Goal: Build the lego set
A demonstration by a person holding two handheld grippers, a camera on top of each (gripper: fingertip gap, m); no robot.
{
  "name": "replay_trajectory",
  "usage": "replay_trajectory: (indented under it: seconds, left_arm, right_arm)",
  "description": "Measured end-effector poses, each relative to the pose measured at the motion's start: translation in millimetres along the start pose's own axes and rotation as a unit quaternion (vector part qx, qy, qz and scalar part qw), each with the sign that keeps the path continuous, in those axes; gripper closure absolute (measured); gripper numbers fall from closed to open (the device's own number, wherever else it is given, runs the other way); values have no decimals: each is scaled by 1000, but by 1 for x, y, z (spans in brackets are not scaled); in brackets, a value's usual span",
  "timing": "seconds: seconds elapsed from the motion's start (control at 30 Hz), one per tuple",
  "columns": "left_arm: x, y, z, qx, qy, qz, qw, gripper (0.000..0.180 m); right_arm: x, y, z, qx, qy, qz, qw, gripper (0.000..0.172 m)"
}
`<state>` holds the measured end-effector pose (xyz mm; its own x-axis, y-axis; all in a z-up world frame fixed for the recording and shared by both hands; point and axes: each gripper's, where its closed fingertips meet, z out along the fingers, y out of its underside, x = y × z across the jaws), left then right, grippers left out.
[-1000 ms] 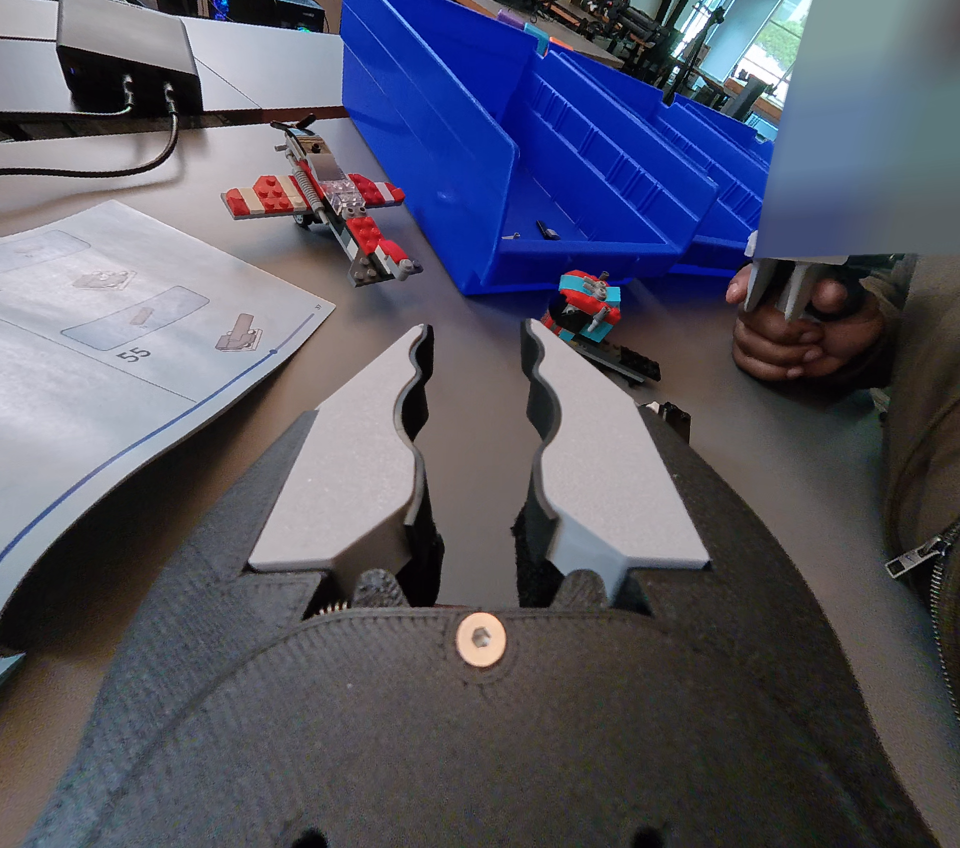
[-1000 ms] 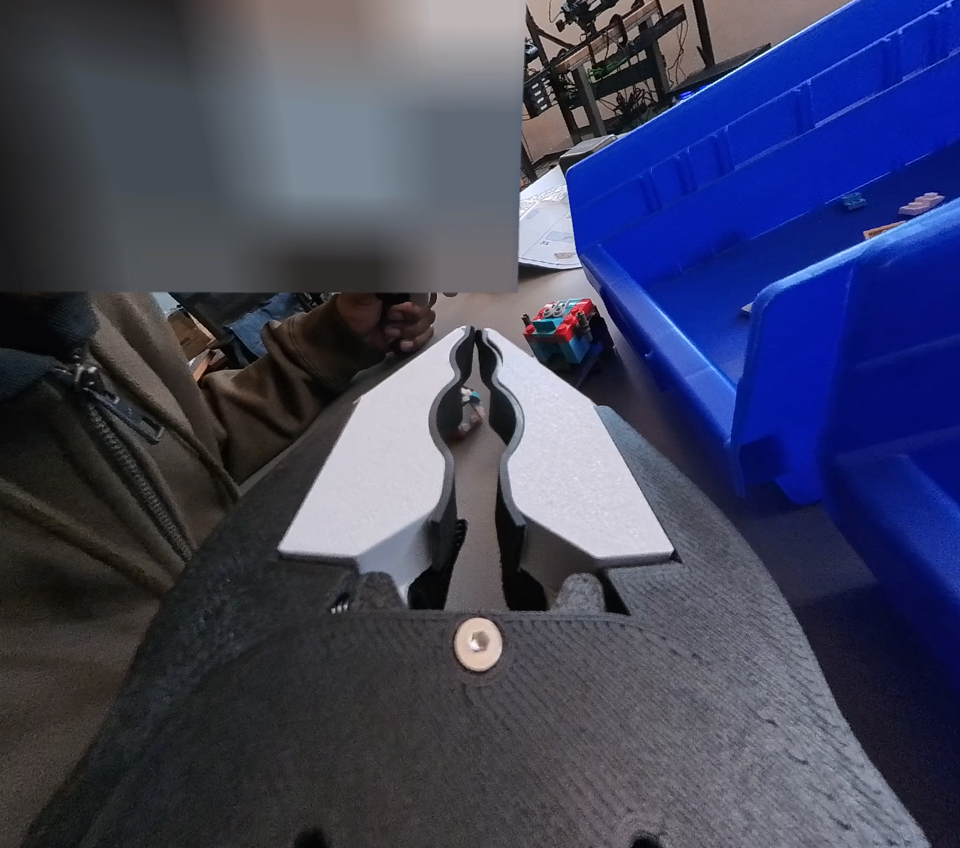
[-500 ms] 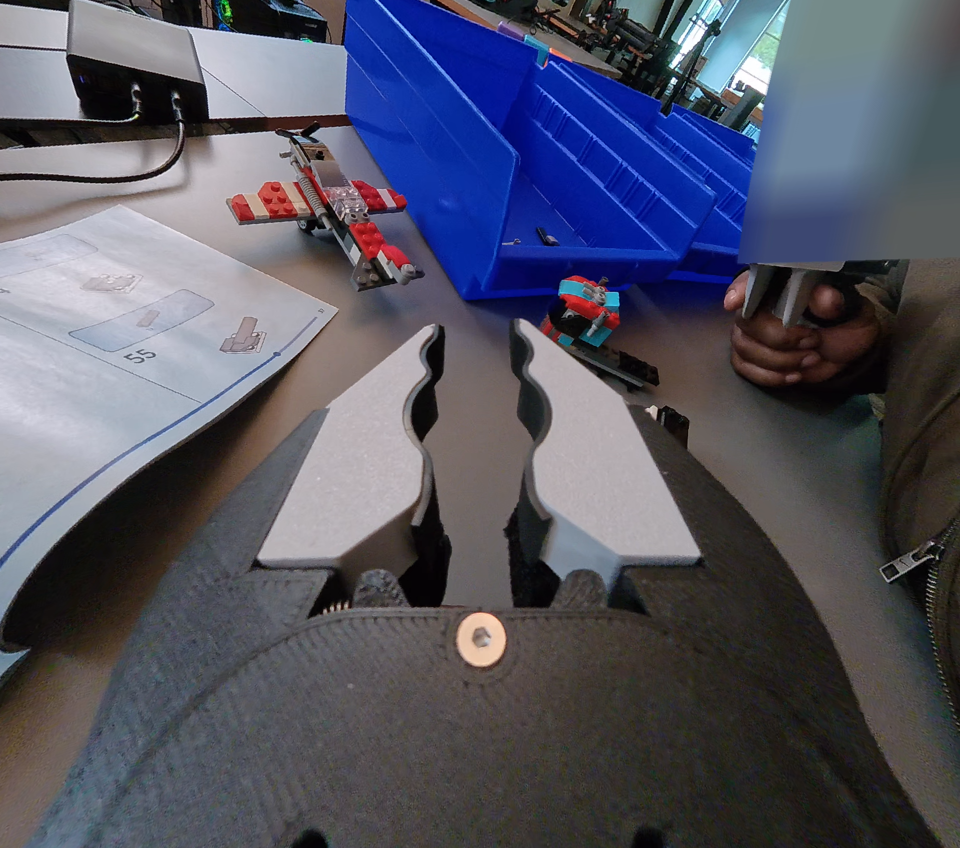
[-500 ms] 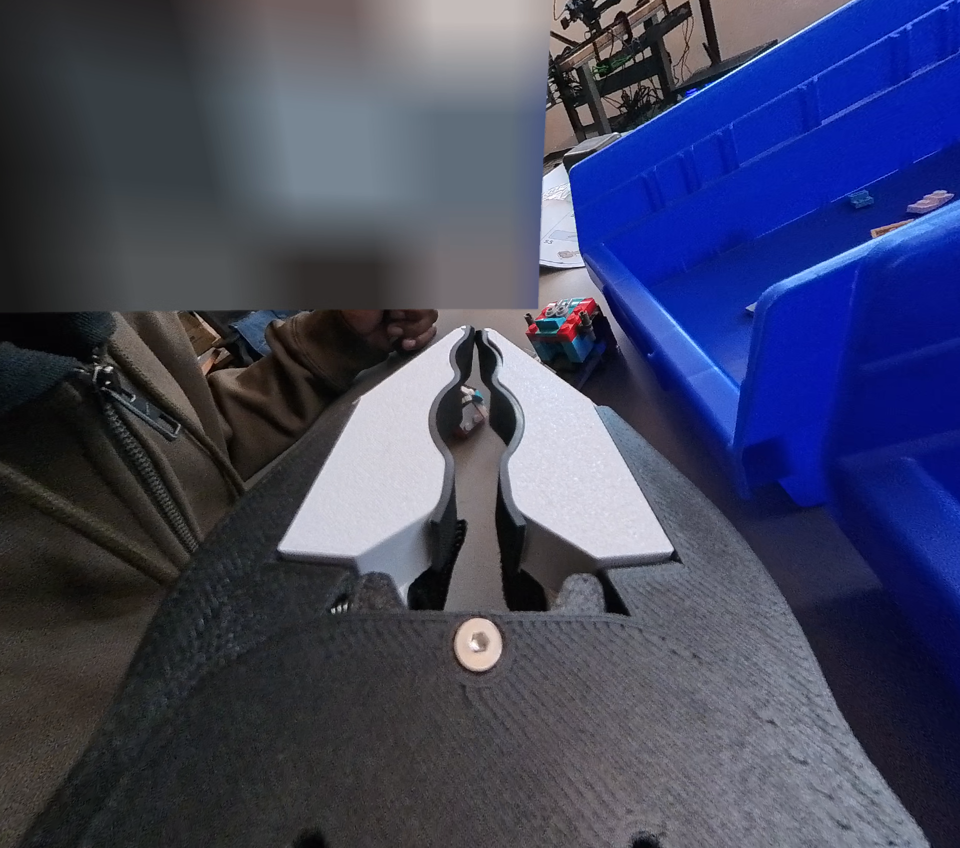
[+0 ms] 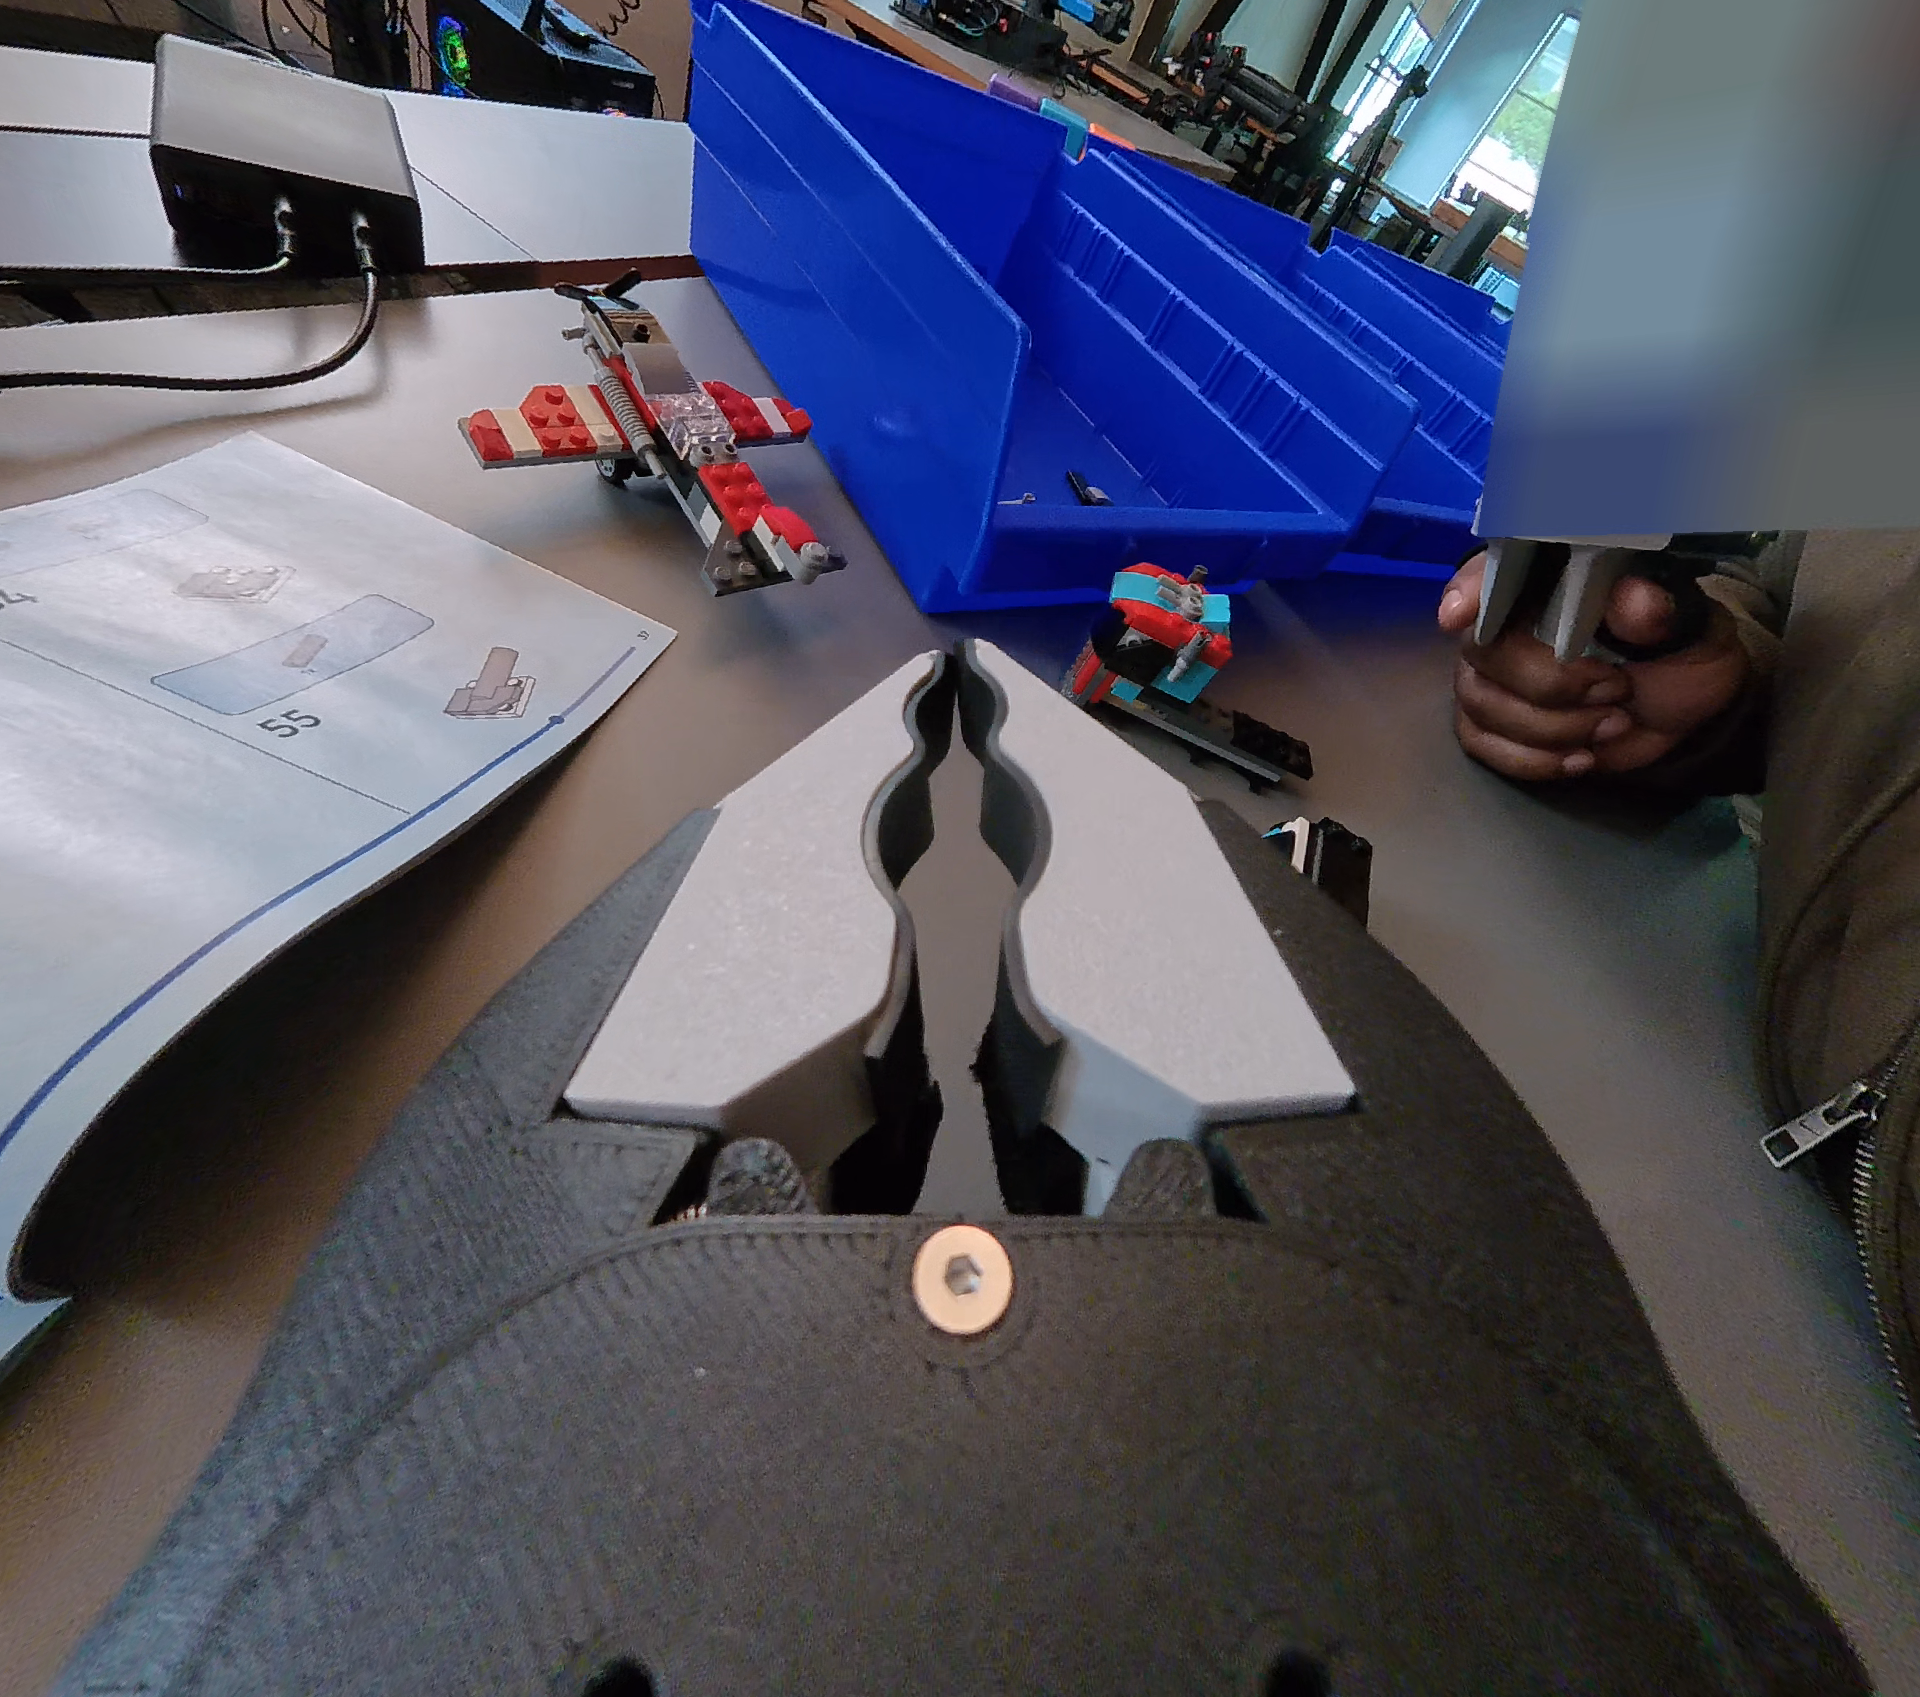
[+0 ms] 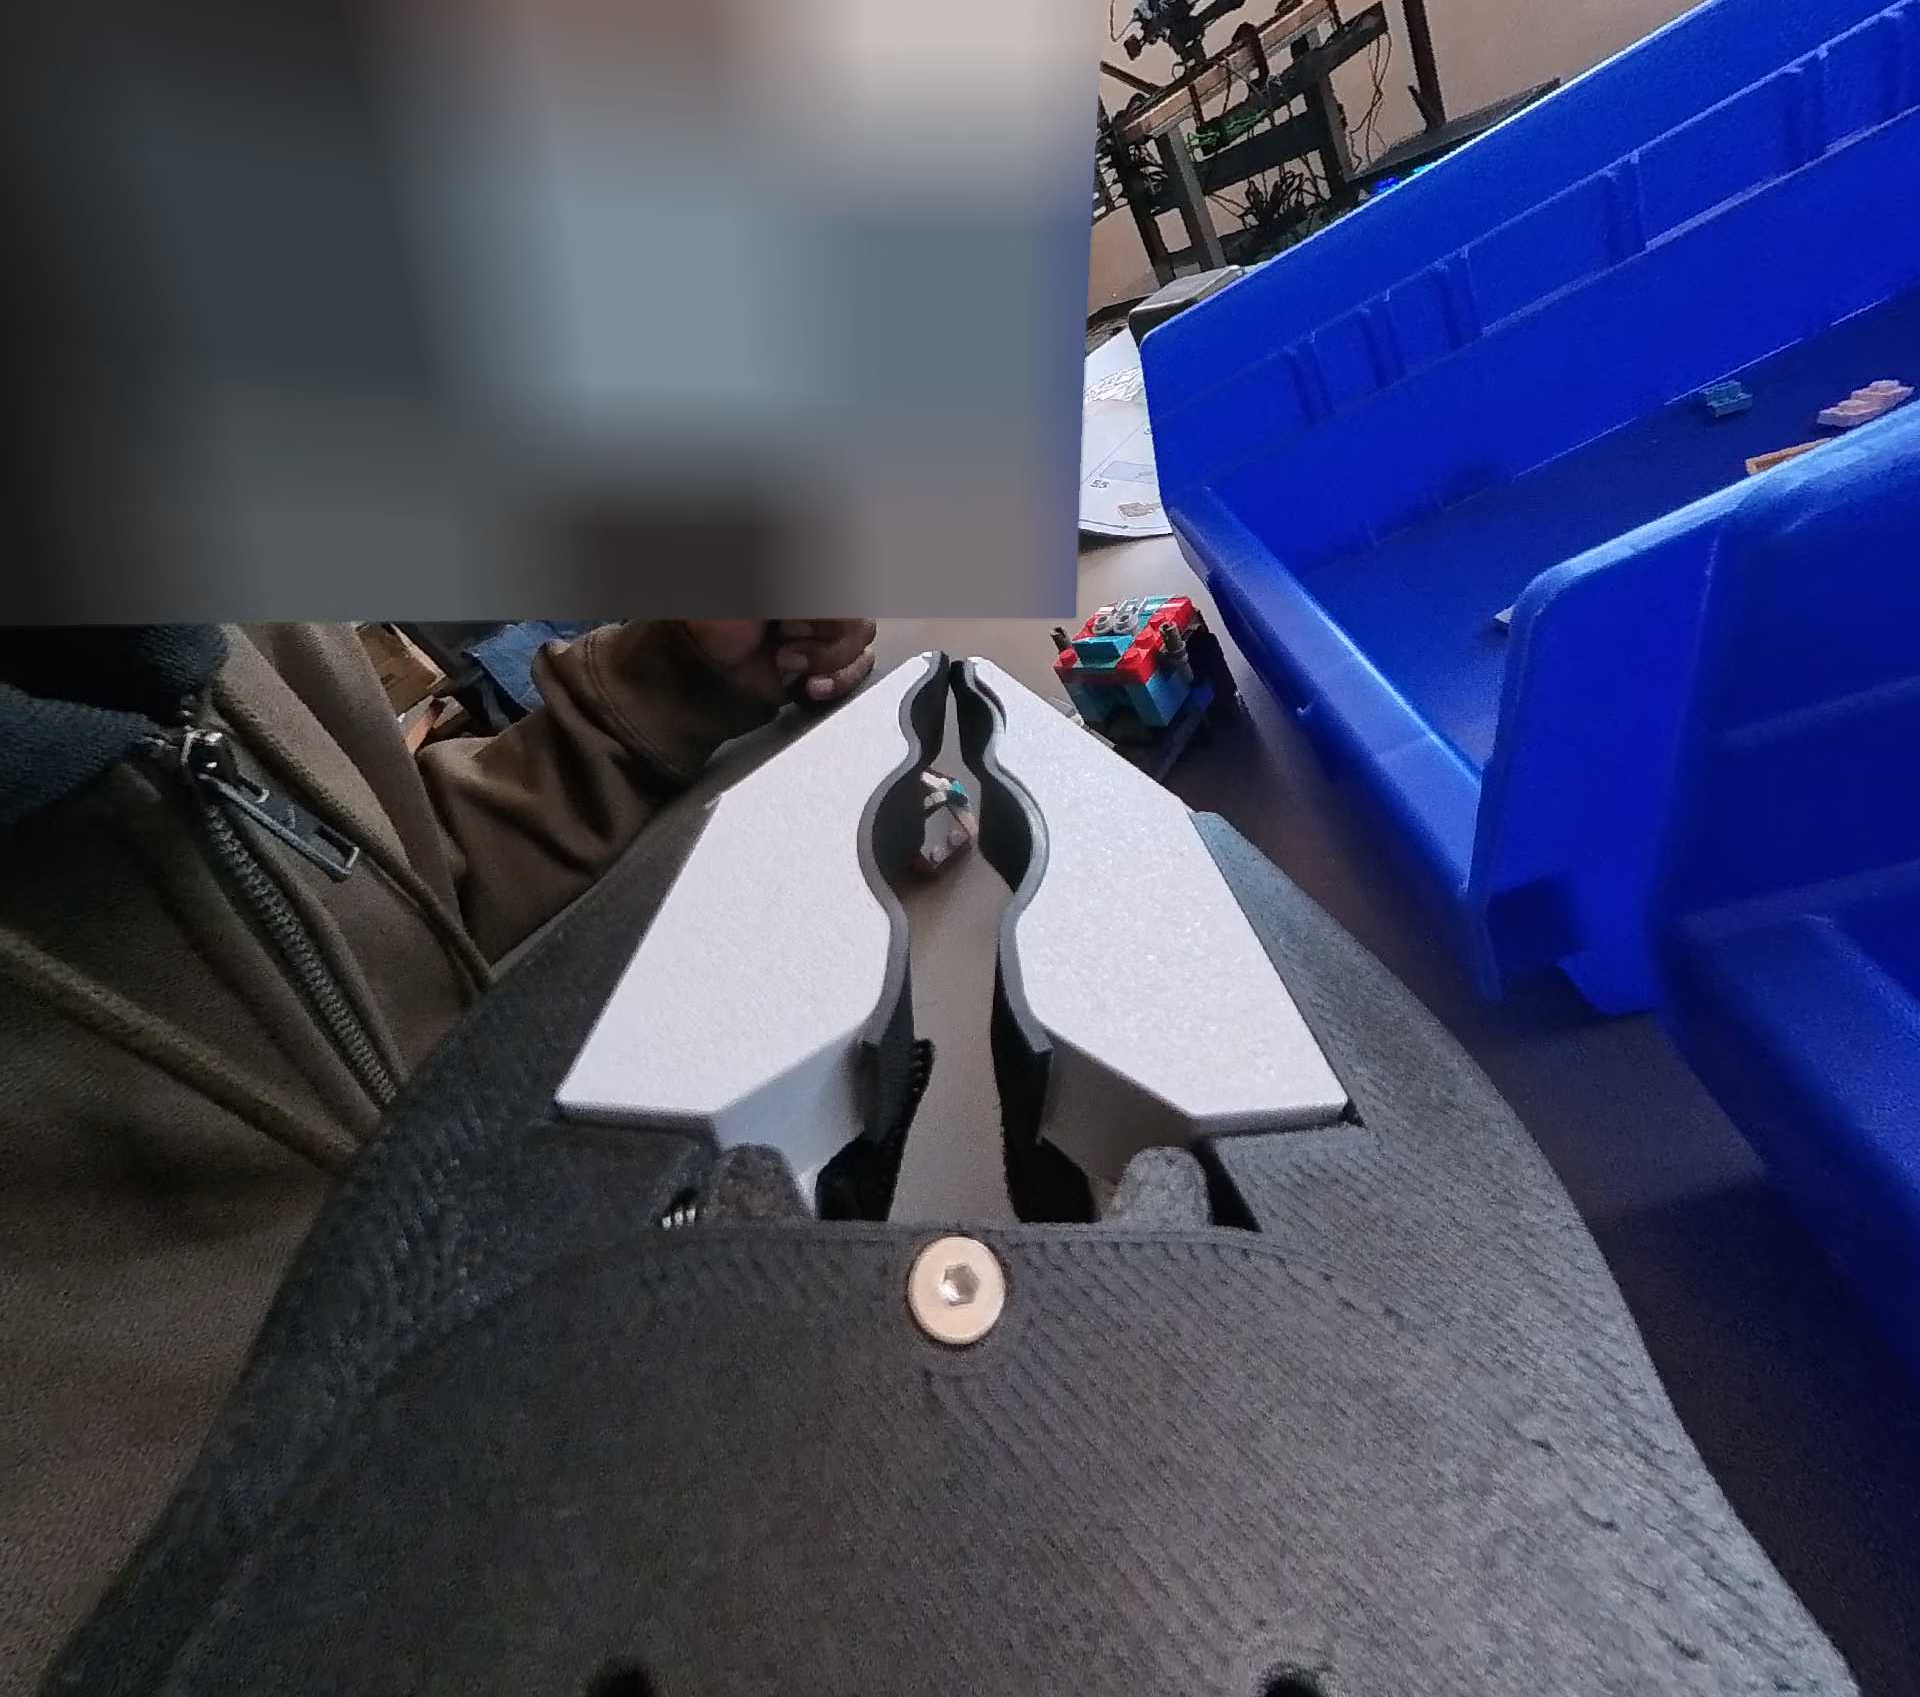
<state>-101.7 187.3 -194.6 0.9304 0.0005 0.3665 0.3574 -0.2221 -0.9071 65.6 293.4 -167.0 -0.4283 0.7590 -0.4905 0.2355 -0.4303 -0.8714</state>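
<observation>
My left gripper [image 5: 954, 673] is shut with nothing between its fingers, low over the grey table. A red-and-teal lego model [image 5: 1158, 645] on a dark strip lies just right of its tips. A red-and-white lego plane [image 5: 644, 432] stands farther off to the left. My right gripper [image 6: 951, 676] is shut at the tips. A small white, teal and dark piece [image 6: 943, 826] shows through the hollow between its fingers; I cannot tell if they touch it. The red-and-teal model [image 6: 1127, 671] is right of its tips. A small dark piece [image 5: 1320, 852] lies right of my left gripper.
An open instruction booklet [image 5: 208, 691] lies at the left. Blue bins [image 5: 935, 297] line the back, and fill the right of the right wrist view [image 6: 1455, 504] with a few loose bricks. A black box [image 5: 281, 141] with cables sits far left. A hand [image 5: 1590, 702] rests at the right. Left tips to right tips: about 20 centimetres. From my left tips it is roughly 15 centimetres to the red-and-white lego plane [image 5: 644, 432]; from my right, 25 centimetres.
My left gripper's fingers closed from wide open to shut, on air. My right gripper stayed shut and barely moved; the small piece stayed where it was in its hollow.
</observation>
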Motion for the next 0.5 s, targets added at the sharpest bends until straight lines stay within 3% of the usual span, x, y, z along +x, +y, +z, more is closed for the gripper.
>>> replay_trajectory:
  seconds: [0.5]
  left_arm:
    - [-1, 0, 0, 1, -1, -2, 1000, 180]
  right_arm:
    - [0, 0, 0, 1, -1, 1, 1000, 170]
